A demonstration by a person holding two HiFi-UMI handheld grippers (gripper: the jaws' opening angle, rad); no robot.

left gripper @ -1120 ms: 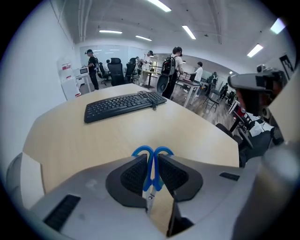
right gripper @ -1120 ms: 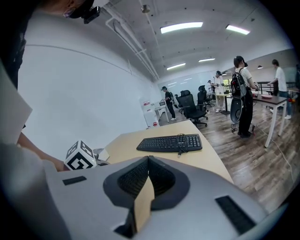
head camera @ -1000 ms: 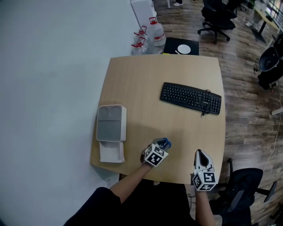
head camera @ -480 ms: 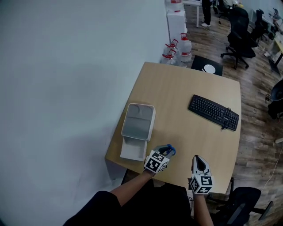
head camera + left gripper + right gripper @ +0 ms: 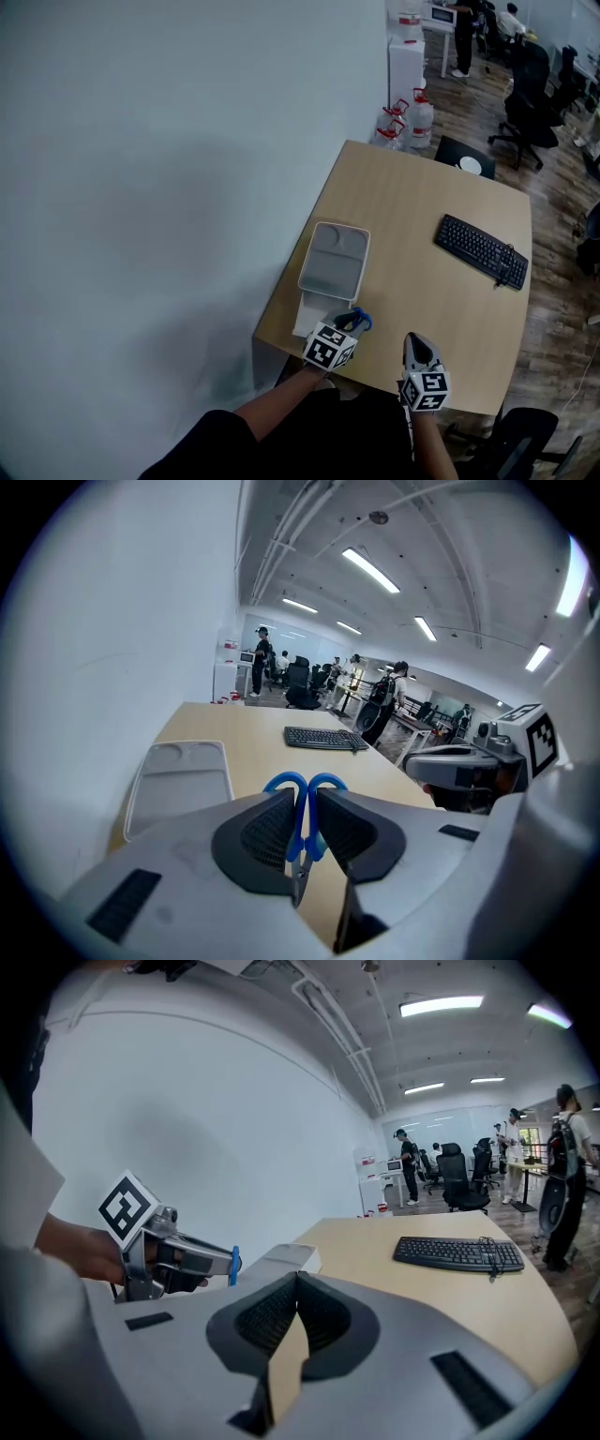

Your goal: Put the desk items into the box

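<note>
The table [image 5: 412, 220] was light brown wood with round corners. It stood right against a big plain pale wall [image 5: 169, 187]. A black keyboard [image 5: 482, 250] lay on the far right part of the table. The box [image 5: 333, 262], white and gray, sat on the left side by the wall, well apart from the keyboard.

The left gripper [image 5: 354, 322] was closed tight on a pair of scissors [image 5: 360, 320]. Its two jaws pinched them just below the blue handle rings, which stuck up past the tips. The scissors were in the air over the near edge of the table, just beside the near end of the box, not inside it. The right gripper [image 5: 417, 341] was near the same edge, to the right, with its jaws pressed together.

The floor [image 5: 562, 281] was dark wood boards. Some big water bottles [image 5: 405, 124] with red tops stood on the floor past the far corner of the table. Black office chairs [image 5: 525, 89] stood farther back. Long bright lights [image 5: 370, 569] ran along the ceiling, and a few people stood far away in the room.
</note>
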